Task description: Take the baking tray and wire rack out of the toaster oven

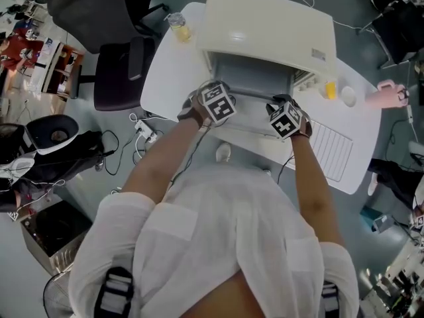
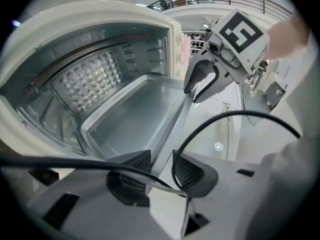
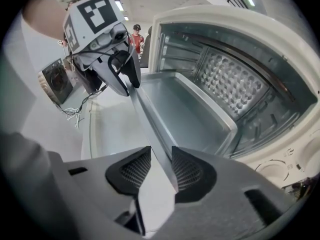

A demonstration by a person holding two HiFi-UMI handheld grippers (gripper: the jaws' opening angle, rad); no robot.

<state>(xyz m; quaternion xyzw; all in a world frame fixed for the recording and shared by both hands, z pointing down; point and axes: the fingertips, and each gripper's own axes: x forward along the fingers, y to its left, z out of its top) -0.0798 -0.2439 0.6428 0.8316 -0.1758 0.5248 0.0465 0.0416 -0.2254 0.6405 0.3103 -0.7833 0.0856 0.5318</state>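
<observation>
1. The left gripper (image 2: 161, 168) is clamped on the front rim of the tray (image 2: 132, 119), with one jaw on each side of the metal. A black cable (image 2: 240, 115) loops across just ahead of its jaws.
2. The right gripper (image 3: 159, 168) grips the same rim further to the right, and its jaws are pressed against both sides of it.
3. Both grippers tilt steeply down, and each shows in the other's view, further along the rim.
4. The tray stretches away ahead of both grippers. Its far end is inside the open oven (image 1: 265, 25), and its near end sticks out of the mouth at the jaws.
5. Past the tray's far edge is the oven's dimpled back wall (image 3: 232, 81).
6. The rack (image 1: 333, 152) lies flat on the table (image 1: 165, 78), outside the oven. It is to the right of the right gripper and not touching it.
</observation>
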